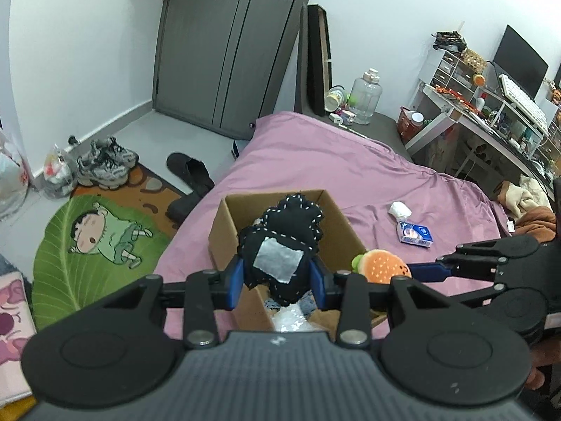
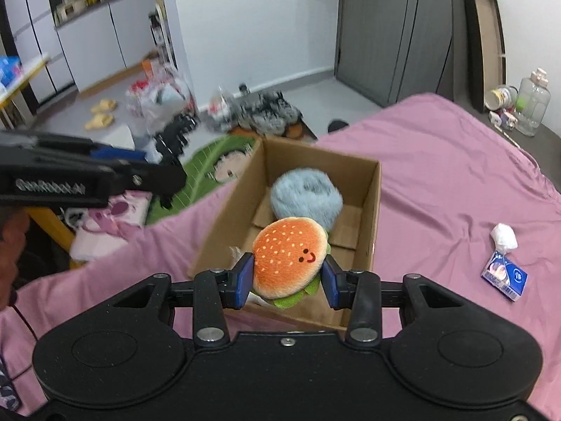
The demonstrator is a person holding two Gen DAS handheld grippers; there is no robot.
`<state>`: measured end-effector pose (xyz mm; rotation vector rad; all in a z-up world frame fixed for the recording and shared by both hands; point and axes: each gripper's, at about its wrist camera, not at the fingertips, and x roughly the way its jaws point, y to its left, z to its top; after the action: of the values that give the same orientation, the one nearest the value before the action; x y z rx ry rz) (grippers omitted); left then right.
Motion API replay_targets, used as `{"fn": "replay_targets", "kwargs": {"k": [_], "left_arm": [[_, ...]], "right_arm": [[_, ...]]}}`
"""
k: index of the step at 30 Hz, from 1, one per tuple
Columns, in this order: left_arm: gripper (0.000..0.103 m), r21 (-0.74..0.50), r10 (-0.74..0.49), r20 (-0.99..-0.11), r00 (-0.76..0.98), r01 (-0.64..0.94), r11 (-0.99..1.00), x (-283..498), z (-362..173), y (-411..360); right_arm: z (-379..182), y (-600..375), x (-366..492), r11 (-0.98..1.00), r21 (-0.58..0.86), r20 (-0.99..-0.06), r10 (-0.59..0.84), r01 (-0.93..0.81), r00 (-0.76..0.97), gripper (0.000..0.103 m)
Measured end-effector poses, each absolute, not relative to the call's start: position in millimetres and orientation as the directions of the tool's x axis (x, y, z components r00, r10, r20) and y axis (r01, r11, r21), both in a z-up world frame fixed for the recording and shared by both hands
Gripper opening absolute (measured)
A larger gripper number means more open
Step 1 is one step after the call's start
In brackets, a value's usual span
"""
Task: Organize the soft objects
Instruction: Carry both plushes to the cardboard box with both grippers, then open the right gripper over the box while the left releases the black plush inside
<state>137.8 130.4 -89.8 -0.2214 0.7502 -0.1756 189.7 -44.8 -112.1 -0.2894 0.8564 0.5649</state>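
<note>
A cardboard box [image 1: 221, 224] stands open on the pink bed; it also shows in the right wrist view [image 2: 375, 210]. My left gripper [image 1: 277, 279] is shut on a black plush with white stitching and a grey patch [image 1: 280, 245], held over the box. My right gripper [image 2: 287, 277] is shut on a hamburger plush [image 2: 287, 252], held over the box's near edge; the hamburger plush [image 1: 382, 265] and right gripper [image 1: 420, 270] also show in the left wrist view, right of the box. A fluffy blue-grey plush [image 2: 306, 194] lies inside the box.
A blue tissue pack [image 1: 415, 233] and a white crumpled wad [image 1: 399, 208] lie on the pink sheet [image 1: 333, 161] right of the box. A brown plush heap [image 1: 526, 203] sits at the bed's right edge. Shoes [image 1: 105, 161] and a green rug [image 1: 94, 242] are on the floor left.
</note>
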Motion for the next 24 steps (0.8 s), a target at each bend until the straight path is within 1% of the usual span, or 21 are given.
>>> {"fn": "replay_targets", "kwargs": {"k": [8, 18, 20, 22, 24], "left_arm": [[0.039, -0.320, -0.284, -0.666, 0.689, 0.080, 0.944, 157, -125, 135], [0.039, -0.380, -0.321, -0.648, 0.690, 0.073, 0.922, 167, -141, 144], [0.039, -0.382, -0.322, -0.652, 0.687, 0.069, 0.921, 168, -144, 144], [0.039, -0.386, -0.326, -0.655, 0.681, 0.068, 0.920, 169, -147, 146], [0.039, -0.384, -0.323, -0.660, 0.678, 0.066, 0.921, 169, -148, 146]], "right_arm": [[-137, -32, 209, 0.814, -0.044, -0.827, 0.295, -0.579, 0.478, 0.041], [-162, -11, 230, 0.789, -0.094, -0.891, 0.205, -0.607, 0.405, 0.042], [-162, -7, 231, 0.781, -0.077, -0.903, 0.209, -0.619, 0.376, 0.044], [-168, -3, 232, 0.771, -0.118, -0.907, 0.172, -0.625, 0.384, 0.049], [-169, -2, 230, 0.776, -0.138, -0.902, 0.158, -0.615, 0.401, 0.052]]}}
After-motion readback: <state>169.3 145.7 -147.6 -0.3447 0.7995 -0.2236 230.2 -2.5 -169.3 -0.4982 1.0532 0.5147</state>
